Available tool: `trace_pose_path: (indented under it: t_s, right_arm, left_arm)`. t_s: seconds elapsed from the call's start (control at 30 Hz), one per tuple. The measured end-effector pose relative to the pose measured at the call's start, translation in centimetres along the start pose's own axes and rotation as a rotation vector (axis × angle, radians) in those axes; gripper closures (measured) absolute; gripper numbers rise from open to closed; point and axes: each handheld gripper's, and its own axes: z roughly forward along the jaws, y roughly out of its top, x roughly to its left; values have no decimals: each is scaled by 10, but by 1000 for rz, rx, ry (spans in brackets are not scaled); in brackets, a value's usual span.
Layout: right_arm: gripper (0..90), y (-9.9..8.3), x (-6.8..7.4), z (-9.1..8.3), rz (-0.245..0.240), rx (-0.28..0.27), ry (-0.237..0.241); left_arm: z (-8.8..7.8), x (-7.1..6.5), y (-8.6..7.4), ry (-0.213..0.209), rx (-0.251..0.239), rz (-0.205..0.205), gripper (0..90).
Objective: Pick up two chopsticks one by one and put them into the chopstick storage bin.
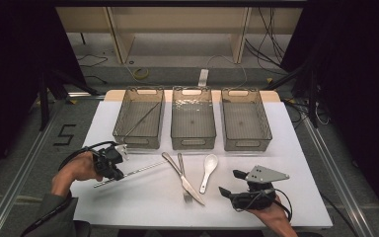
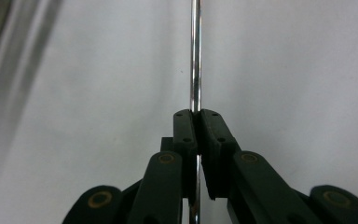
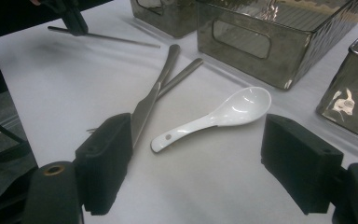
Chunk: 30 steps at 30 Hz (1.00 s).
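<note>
My left gripper [image 1: 116, 173] is at the table's left, shut on a thin metal chopstick [image 1: 145, 168] held low over the white table; in the left gripper view the chopstick [image 2: 196, 56] runs straight up from between the closed jaws [image 2: 197, 116]. My right gripper [image 1: 231, 182] stands open near the front right, nothing between its pads [image 3: 105, 158]. Just ahead of it lie a white ceramic spoon [image 3: 219, 116], a knife [image 3: 151, 100] and a fork [image 3: 182, 74], the two crossed at their handles. The spoon [image 1: 208, 170] lies right of the knife [image 1: 182, 177].
Three clear grey bins stand in a row at the back: left [image 1: 139, 118], middle [image 1: 193, 118], right [image 1: 246, 121]. A second chopstick [image 1: 140, 120] leans inside the left bin. The white table cover [image 1: 296, 197] ends close behind my right hand.
</note>
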Motion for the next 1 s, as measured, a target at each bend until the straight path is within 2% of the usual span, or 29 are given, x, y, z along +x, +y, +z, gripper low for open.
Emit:
trace_pose_path:
  t_s: [0.07,0.2,0.37,0.47,0.5,0.67,0.73,0.87,1.0]
  right_arm:
    - [259,0,0,0,-2,3,0]
    - [259,0,0,0,-1,-2,-3]
    - [259,0,0,0,-1,-2,-2]
    - [259,0,0,-1,-3,-1,-1]
    - [259,0,0,-1,-4,-1,-1]
    - [259,0,0,0,-2,2,0]
    - [259,0,1,0,-2,1,0]
    - [259,0,0,1,1,1,-3]
    - [259,-1,-1,0,7,-1,-8]
  left_arm:
    - [-5,1,2,29,-44,-18,844]
    - [-12,3,10,43,-157,-101,844]
    - [-20,5,16,81,-244,-212,844]
    - [-23,8,17,92,-277,-245,844]
    - [-23,8,17,101,-289,-271,844]
    - [-28,10,17,125,-316,-314,844]
    - [-31,10,18,128,-354,-331,844]
    - [-38,11,25,170,-399,-369,844]
    - [-39,14,30,164,-420,-375,844]
